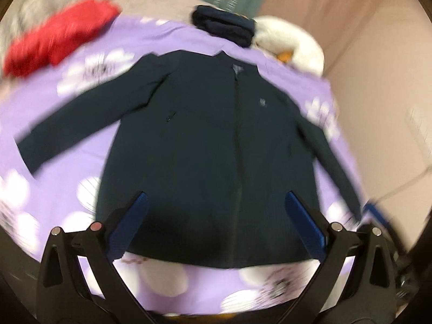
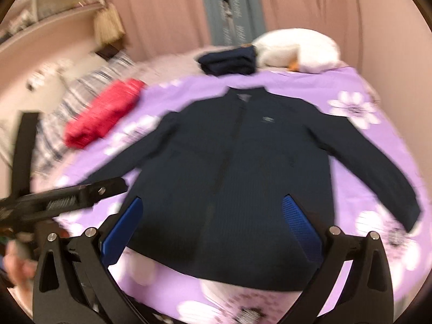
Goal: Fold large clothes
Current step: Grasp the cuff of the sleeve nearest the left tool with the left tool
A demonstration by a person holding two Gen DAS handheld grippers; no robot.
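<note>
Purple floral bedspread [image 1: 67, 162] | navy jacket [image 1: 210, 140] flat ahead, sleeves spread | my left gripper [image 1: 216, 210], right gripper [image 2: 213, 216] wide apart, empty | only right view shows left tool.

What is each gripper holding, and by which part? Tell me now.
Nothing. The left gripper and right gripper are both open above the dark jacket, which lies flat on the purple bedspread.

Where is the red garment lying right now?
In both views the red garment lies upper left on the purple floral bedspread, beyond the spread navy jacket's left-hand sleeve.
</note>
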